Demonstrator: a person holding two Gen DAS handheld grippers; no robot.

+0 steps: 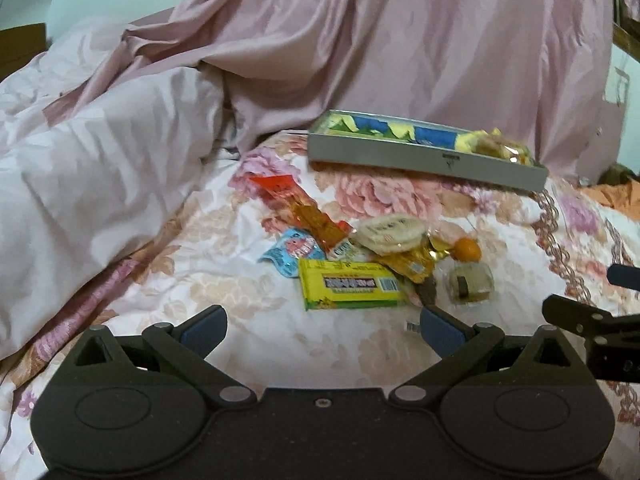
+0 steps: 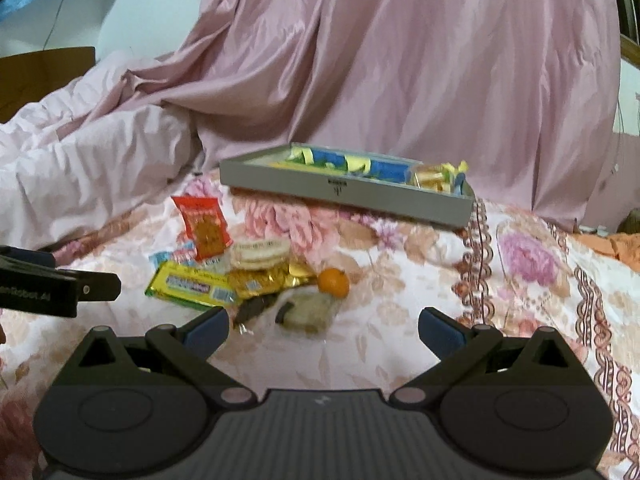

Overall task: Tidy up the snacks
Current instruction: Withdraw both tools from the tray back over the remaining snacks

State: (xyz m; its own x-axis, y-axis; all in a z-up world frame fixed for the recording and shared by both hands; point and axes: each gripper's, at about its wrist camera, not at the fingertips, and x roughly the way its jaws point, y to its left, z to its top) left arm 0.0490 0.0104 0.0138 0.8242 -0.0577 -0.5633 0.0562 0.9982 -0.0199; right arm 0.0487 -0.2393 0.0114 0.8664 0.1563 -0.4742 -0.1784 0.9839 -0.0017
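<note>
Snacks point(image 1: 352, 256) lie piled just beyond both wide-open, empty grippers, left gripper point(image 1: 322, 326) and right gripper point(image 2: 323, 326).

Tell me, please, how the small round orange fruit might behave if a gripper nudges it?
The small round orange fruit would probably roll, being round and loose on the soft flowered bedspread. Its smooth skin may slip between pads.

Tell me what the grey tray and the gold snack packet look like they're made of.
Grey tray: probably painted metal or stiff card, judging by its flat matte walls and crisp edges; unclear which. Gold snack packet: metallised plastic film, going by its shiny, crinkled surface.
</note>
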